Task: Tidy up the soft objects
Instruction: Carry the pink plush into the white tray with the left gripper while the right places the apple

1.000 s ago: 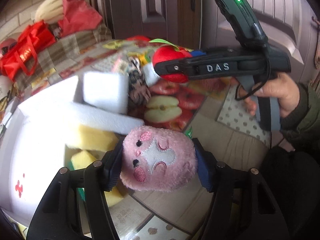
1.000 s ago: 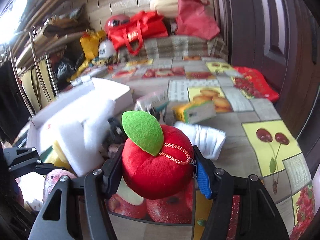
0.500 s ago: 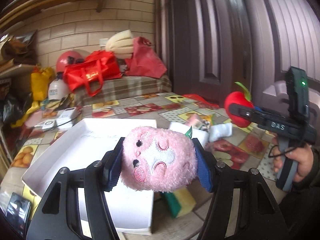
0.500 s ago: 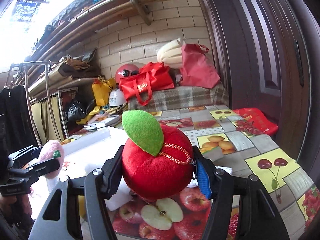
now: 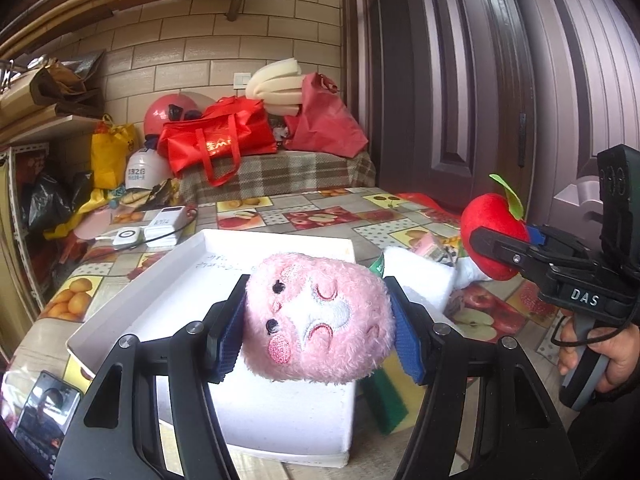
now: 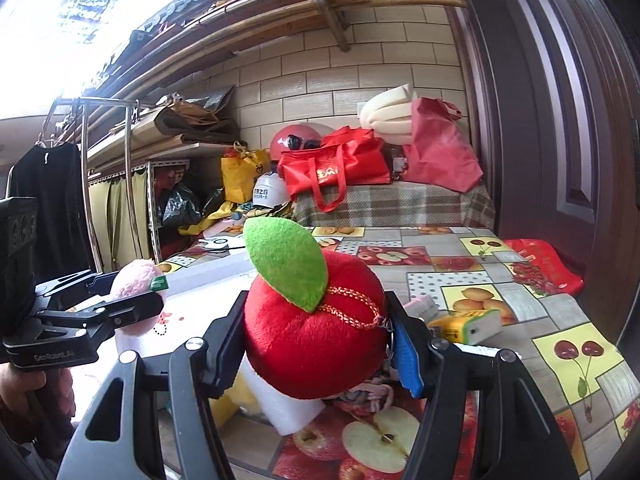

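My left gripper [image 5: 318, 322] is shut on a pink plush toy [image 5: 320, 316] with an embroidered face, held above the white box [image 5: 276, 248] on the table. My right gripper [image 6: 316, 344] is shut on a red plush apple [image 6: 312, 348] with a green felt leaf and gold cord. In the left wrist view the apple [image 5: 494, 224] hangs at the right in the other tool's jaws. The right wrist view has the pink toy [image 6: 134, 282] at the left edge. White foam pieces [image 6: 280, 404] and a yellow sponge [image 6: 230, 400] lie below the apple.
A fruit-print cloth [image 6: 480, 292] covers the table. On it lie a yellow-green packet [image 6: 472, 326], a red bag [image 6: 544, 268], white chargers [image 5: 160, 228] and a phone [image 5: 44, 412]. Red bags [image 5: 220, 140] and helmets sit on a bench at the back. A dark door stands at right.
Both grippers rose and tilted up from the table, so the views now look level across the room. The left gripper swung left over the white box. Both toys stay gripped.
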`<state>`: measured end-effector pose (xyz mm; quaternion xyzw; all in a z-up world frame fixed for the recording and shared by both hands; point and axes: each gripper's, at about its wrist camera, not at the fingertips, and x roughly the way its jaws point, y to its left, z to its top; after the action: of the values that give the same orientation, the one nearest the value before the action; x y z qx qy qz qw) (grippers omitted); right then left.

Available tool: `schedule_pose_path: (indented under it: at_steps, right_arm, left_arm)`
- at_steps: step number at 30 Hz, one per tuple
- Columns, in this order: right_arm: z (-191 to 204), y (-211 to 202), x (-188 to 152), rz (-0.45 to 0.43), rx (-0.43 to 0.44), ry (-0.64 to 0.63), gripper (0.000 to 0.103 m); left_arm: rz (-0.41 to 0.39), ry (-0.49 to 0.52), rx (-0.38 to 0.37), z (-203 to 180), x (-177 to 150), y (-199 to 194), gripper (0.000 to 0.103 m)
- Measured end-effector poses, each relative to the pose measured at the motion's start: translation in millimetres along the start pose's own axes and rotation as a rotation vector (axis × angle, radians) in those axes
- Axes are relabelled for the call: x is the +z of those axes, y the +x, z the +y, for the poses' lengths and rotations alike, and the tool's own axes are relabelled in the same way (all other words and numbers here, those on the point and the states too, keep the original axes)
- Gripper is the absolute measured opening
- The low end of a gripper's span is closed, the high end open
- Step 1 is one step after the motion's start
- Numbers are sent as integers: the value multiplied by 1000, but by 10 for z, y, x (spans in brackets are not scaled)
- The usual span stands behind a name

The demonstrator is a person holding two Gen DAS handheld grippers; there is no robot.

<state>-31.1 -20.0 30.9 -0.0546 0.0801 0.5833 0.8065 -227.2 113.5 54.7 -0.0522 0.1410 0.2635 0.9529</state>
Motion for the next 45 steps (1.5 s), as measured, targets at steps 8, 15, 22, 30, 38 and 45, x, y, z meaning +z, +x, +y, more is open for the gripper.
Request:
schedule_pose_path:
  at_steps: [8, 15, 22, 30, 38, 45]
  right_arm:
    - [275, 197, 17, 26, 82, -41, 63]
    - [576, 360, 10, 56, 150, -85, 63]
    - [734, 582, 16, 90, 175, -82, 63]
    - [836, 828, -4, 131, 171, -76, 63]
    - [931, 1000, -2, 176, 148, -94, 65]
    - [890, 1096, -9, 229, 146, -72, 83]
  left_arm:
    - [48, -44, 88, 241, -22, 125, 64]
    - [78, -70, 132, 447, -39, 312, 64]
    - [81, -127, 183, 729, -47, 416, 64]
    - [102, -151, 244, 975, -8, 564, 64]
    - [223, -234, 230, 1160, -61, 785, 65]
    - [290, -244, 252, 1194, -102, 903, 84]
